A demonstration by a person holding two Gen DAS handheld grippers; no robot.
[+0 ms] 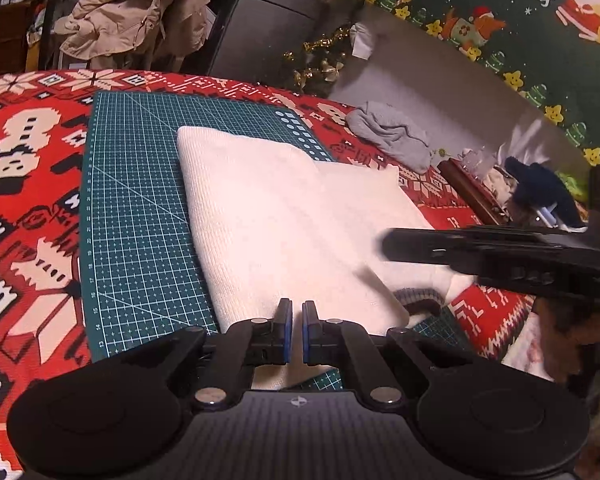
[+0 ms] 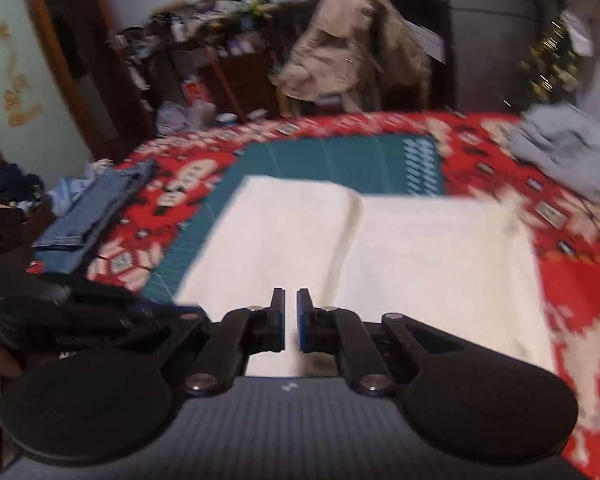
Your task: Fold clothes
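Note:
A white knit garment (image 1: 284,220) lies folded flat on the green cutting mat (image 1: 136,208), with a grey ribbed edge (image 1: 416,296) at its near right corner. My left gripper (image 1: 297,312) hovers over its near edge, jaws almost closed with a narrow gap and nothing between them. The right gripper shows from the side in the left wrist view (image 1: 392,242), over the garment's right part. In the right wrist view the garment (image 2: 380,248) fills the middle, with a fold line down it. My right gripper (image 2: 291,300) is above its near edge, jaws nearly closed and empty.
A red patterned Christmas cloth (image 1: 28,184) covers the table. A crumpled grey garment (image 1: 392,132) lies at the far right, also in the right wrist view (image 2: 568,152). Folded jeans (image 2: 96,208) lie at the table's left. A beige jacket (image 1: 136,12) hangs behind.

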